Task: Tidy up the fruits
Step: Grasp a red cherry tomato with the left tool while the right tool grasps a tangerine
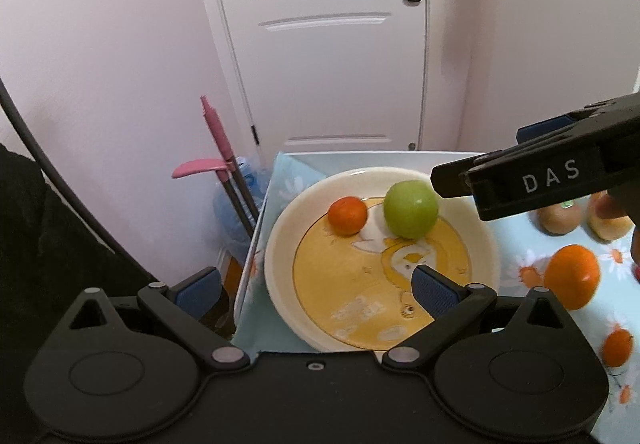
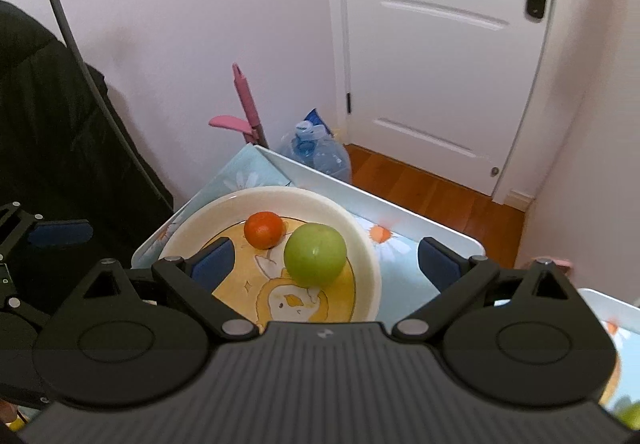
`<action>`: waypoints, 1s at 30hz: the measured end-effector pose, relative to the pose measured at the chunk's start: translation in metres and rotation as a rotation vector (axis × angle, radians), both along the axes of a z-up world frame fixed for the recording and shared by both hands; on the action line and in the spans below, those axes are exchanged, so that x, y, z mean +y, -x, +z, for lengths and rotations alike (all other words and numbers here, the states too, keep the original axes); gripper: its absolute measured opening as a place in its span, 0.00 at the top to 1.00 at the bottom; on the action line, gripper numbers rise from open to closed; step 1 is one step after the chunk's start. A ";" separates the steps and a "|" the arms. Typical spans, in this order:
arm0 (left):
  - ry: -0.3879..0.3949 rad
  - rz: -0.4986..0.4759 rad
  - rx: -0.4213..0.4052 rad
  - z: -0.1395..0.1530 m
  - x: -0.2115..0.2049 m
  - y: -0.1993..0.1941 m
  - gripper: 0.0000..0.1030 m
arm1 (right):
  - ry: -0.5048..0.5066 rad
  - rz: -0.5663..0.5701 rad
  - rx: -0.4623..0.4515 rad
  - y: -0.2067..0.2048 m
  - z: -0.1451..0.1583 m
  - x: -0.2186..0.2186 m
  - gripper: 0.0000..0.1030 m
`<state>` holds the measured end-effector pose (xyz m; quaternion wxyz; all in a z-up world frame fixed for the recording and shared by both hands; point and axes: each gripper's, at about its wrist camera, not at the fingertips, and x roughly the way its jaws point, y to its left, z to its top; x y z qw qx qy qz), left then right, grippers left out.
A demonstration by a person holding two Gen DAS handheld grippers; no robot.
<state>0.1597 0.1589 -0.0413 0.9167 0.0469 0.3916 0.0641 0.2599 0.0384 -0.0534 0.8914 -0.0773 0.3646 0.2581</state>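
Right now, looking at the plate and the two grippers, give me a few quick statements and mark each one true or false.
1. A green apple lies on the plate. True.
2. The right gripper is clamped on the apple. False: its jaws stand wide open, holding nothing.
3. A small orange fruit sits beside the apple on the plate. True.
4. The left gripper holds an orange. False: it is open and empty.
5. All fruit is on the plate. False: an orange lies on the tablecloth.
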 end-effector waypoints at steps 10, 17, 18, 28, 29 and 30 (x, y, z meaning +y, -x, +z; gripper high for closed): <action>0.018 -0.070 -0.039 0.026 -0.016 0.013 0.00 | -0.006 -0.105 -0.038 0.037 0.030 -0.036 0.00; 0.008 -0.077 -0.101 0.041 -0.037 0.031 0.00 | -0.014 -0.132 -0.049 0.069 0.044 -0.074 0.00; 0.004 -0.077 -0.109 0.042 -0.040 0.035 0.00 | -0.010 -0.131 -0.056 0.074 0.045 -0.080 0.00; 0.038 -0.026 -0.139 0.039 -0.085 0.074 0.00 | 0.020 -0.125 -0.075 0.121 0.036 -0.147 0.00; 0.026 -0.020 -0.135 0.036 -0.091 0.077 0.00 | 0.022 -0.122 -0.077 0.124 0.033 -0.153 0.00; 0.012 -0.018 -0.133 0.033 -0.096 0.081 0.00 | 0.024 -0.119 -0.076 0.128 0.029 -0.159 0.00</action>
